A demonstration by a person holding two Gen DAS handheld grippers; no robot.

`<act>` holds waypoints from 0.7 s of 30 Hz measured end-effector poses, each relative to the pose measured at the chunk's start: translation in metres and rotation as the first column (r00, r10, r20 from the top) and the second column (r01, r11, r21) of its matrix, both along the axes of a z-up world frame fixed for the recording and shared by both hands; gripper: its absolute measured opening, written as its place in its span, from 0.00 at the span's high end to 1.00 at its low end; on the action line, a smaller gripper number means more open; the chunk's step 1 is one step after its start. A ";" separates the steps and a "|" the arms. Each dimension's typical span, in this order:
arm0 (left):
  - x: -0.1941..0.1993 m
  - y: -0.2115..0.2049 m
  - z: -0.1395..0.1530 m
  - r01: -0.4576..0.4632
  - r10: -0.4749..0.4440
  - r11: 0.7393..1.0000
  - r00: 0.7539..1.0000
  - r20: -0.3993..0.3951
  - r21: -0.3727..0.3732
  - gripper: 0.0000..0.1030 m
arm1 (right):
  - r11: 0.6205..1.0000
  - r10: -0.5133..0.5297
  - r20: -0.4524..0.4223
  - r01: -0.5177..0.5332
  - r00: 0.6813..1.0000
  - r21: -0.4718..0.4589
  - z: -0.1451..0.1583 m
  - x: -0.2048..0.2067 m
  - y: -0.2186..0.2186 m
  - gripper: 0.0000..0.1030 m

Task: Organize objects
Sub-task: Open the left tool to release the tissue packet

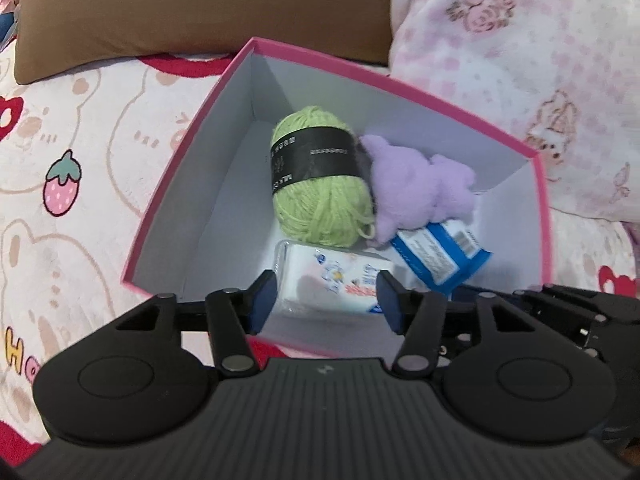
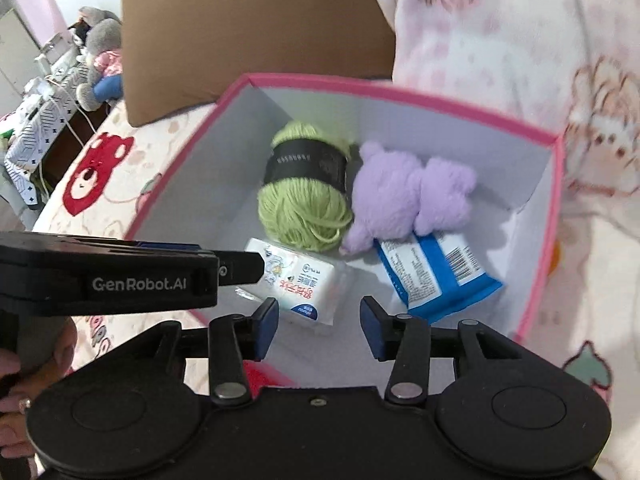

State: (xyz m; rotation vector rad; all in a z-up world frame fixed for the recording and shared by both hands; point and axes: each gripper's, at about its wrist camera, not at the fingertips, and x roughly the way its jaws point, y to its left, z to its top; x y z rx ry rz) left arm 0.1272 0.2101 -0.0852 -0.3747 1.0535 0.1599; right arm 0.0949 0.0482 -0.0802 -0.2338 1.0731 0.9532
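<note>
A pink-rimmed box (image 1: 541,216) sits on the bed at frame centre, already holding a green yarn ball (image 1: 320,178), a purple plush toy (image 1: 416,190), a blue packet (image 1: 442,254) and a white tissue pack (image 1: 332,282) near its lower edge. The left claw (image 1: 327,300) hovers with jaws apart on either side of the tissue pack, not pressing on it. The right claw (image 2: 319,326) is also apart and empty, above bare box floor. The two claws are close together, so they could knock each other or the box's near wall; the soft bedding might then let the box tip or slide.
</note>
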 end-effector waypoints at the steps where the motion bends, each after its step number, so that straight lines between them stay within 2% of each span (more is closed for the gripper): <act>1: -0.004 -0.002 0.007 0.002 -0.002 1.000 1.000 0.011 0.004 0.44 | 1.000 0.003 0.008 -0.003 1.000 0.009 0.005 -0.002 -0.004 0.48; 3: -0.012 -0.006 0.020 0.007 -0.008 1.000 1.000 0.027 0.016 0.40 | 1.000 0.011 0.028 -0.012 1.000 0.022 0.016 -0.006 -0.012 0.47; 8: -0.030 -0.021 0.054 0.033 -0.035 0.998 0.999 0.041 0.052 0.39 | 1.000 0.014 0.076 -0.016 0.997 0.025 0.047 -0.018 -0.030 0.44; 11: -0.046 -0.038 0.080 0.066 -0.076 0.993 0.993 0.095 0.101 0.39 | 0.999 0.017 0.101 -0.022 0.995 0.044 0.064 -0.026 -0.045 0.42; 14: -0.060 -0.057 0.102 0.095 -0.114 0.983 0.987 0.115 0.158 0.39 | 0.999 0.022 0.131 -0.028 0.991 0.044 0.078 -0.036 -0.060 0.41; 21: -0.088 -0.085 0.128 0.151 -0.167 0.979 0.979 0.114 0.137 0.38 | 0.996 0.069 0.197 -0.079 0.978 0.039 0.105 -0.060 -0.097 0.37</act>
